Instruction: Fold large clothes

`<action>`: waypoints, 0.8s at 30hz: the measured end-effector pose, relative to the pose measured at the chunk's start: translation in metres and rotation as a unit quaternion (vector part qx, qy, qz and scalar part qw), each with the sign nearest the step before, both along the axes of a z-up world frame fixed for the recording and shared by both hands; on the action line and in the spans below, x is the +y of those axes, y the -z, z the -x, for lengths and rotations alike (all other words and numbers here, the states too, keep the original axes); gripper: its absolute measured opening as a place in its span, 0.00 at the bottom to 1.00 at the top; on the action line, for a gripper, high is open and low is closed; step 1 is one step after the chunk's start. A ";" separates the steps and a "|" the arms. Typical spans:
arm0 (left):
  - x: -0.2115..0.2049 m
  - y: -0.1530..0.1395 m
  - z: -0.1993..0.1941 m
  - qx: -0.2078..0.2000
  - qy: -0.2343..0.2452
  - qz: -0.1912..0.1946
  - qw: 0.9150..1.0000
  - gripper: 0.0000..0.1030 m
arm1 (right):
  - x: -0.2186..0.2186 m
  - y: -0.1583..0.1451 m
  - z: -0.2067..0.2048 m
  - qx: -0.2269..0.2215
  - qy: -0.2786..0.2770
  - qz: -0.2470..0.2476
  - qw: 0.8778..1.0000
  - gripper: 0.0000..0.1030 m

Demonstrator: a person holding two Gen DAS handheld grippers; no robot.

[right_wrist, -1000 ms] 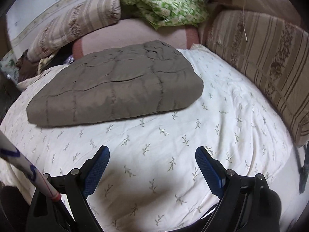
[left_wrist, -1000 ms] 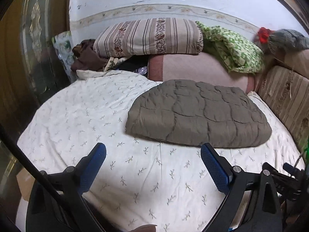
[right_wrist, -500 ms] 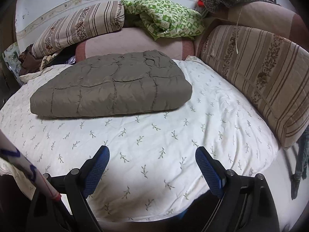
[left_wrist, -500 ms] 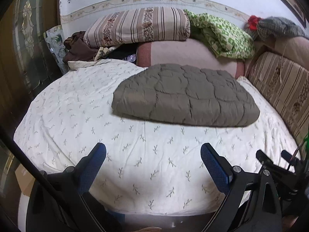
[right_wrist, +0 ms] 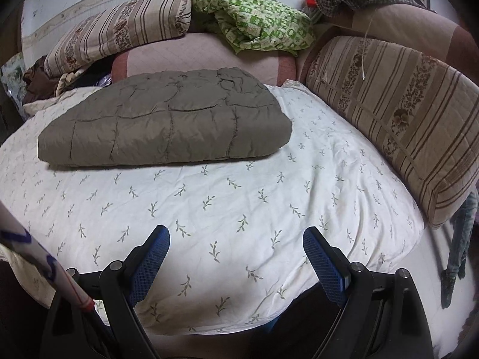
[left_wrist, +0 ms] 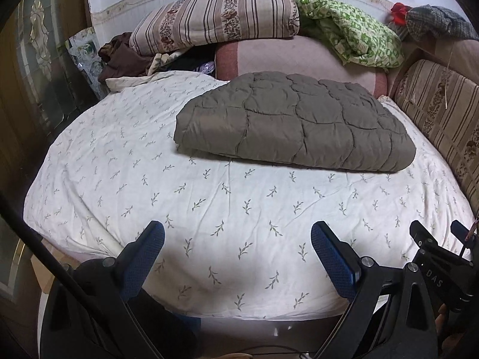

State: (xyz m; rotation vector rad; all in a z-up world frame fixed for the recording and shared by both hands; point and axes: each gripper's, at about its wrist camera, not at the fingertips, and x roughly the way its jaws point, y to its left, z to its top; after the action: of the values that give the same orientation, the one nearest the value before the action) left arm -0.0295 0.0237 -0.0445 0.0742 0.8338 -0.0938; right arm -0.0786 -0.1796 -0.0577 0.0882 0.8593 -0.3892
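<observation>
A grey-brown quilted garment [left_wrist: 293, 122] lies folded into a thick flat bundle on the far half of the bed; it also shows in the right wrist view [right_wrist: 167, 125]. My left gripper [left_wrist: 238, 233] is open and empty, held over the bed's near edge, well short of the bundle. My right gripper [right_wrist: 236, 237] is open and empty too, also over the near edge and apart from the bundle.
The bed carries a white sheet with a leaf print [left_wrist: 209, 203]. Striped pillows [left_wrist: 215, 21], a pink cushion [left_wrist: 284, 56] and a green patterned cloth [left_wrist: 356, 39] pile at the head. A striped bolster [right_wrist: 404, 119] lines the right side. A dark door [left_wrist: 30, 74] stands at left.
Both grippers have drawn back from the bed toward its near edge, so the folded bundle looks farther away. The jaws have stayed open. The bundle has not moved.
</observation>
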 end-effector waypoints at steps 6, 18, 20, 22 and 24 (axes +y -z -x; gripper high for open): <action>0.002 0.009 -0.007 0.015 -0.004 -0.004 1.000 0.95 | 0.007 0.005 -0.005 0.010 -0.011 0.008 1.000 0.91; 0.006 0.019 -0.015 0.034 -0.001 0.004 0.999 0.95 | 0.012 0.010 -0.012 0.023 -0.011 0.014 1.000 0.91; 0.006 0.019 -0.015 0.035 -0.001 0.005 0.999 0.95 | 0.014 0.010 -0.013 0.025 -0.013 0.016 0.999 0.91; 0.006 0.019 -0.015 0.035 0.000 0.005 0.999 0.95 | 0.015 0.010 -0.013 0.025 -0.014 0.019 0.999 0.91; 0.006 0.020 -0.015 0.036 0.000 0.006 0.999 0.95 | 0.017 0.010 -0.014 0.027 -0.015 0.021 0.999 0.91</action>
State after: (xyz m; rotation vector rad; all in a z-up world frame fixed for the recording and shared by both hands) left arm -0.0143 0.0302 -0.0644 0.0605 0.9049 -0.1024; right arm -0.0651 -0.1630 -0.0681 0.0254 0.9037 -0.3834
